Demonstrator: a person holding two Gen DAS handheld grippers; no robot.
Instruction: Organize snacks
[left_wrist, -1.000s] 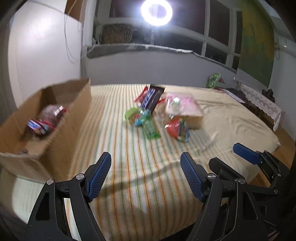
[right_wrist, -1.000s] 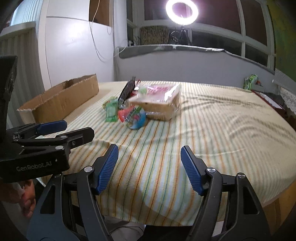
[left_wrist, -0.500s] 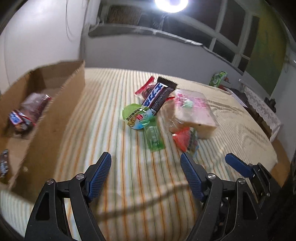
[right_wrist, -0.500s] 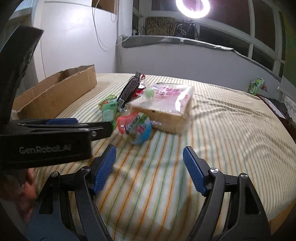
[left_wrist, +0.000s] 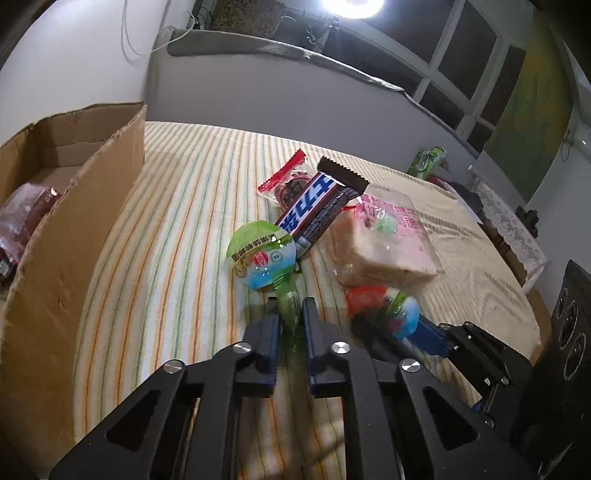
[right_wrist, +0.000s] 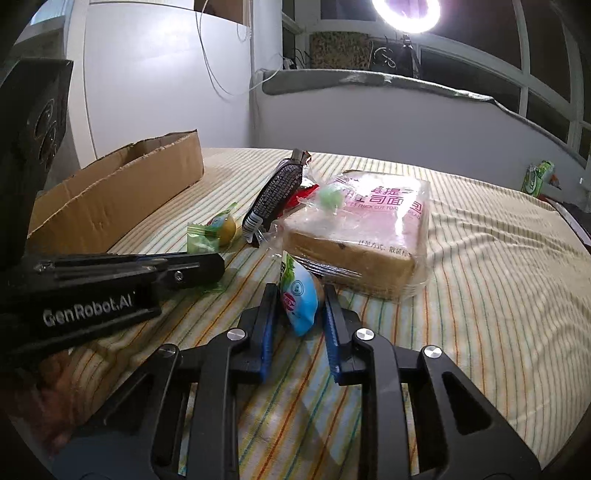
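My left gripper (left_wrist: 290, 314) is shut on a thin green snack packet (left_wrist: 290, 301) lying on the striped cloth. Just beyond it are a round green-lidded cup (left_wrist: 261, 254), a dark chocolate bar (left_wrist: 316, 210), a red-edged packet (left_wrist: 286, 181) and a bagged bread loaf (left_wrist: 384, 243). My right gripper (right_wrist: 297, 308) is shut on a red, blue and white jelly cup (right_wrist: 300, 295), which also shows in the left wrist view (left_wrist: 384, 306). The cardboard box (left_wrist: 55, 236) stands at the left with wrapped snacks (left_wrist: 22, 214) inside.
The striped table (right_wrist: 480, 277) drops off at its right and near edges. A green packet (right_wrist: 537, 177) lies at the far right by the wall. The left gripper's body (right_wrist: 110, 280) crosses the left of the right wrist view. The bread loaf (right_wrist: 362, 236) sits right ahead of the right gripper.
Both grippers moved forward to the snack pile and closed: the left on the green packet, the right on the jelly cup. Both were open before.
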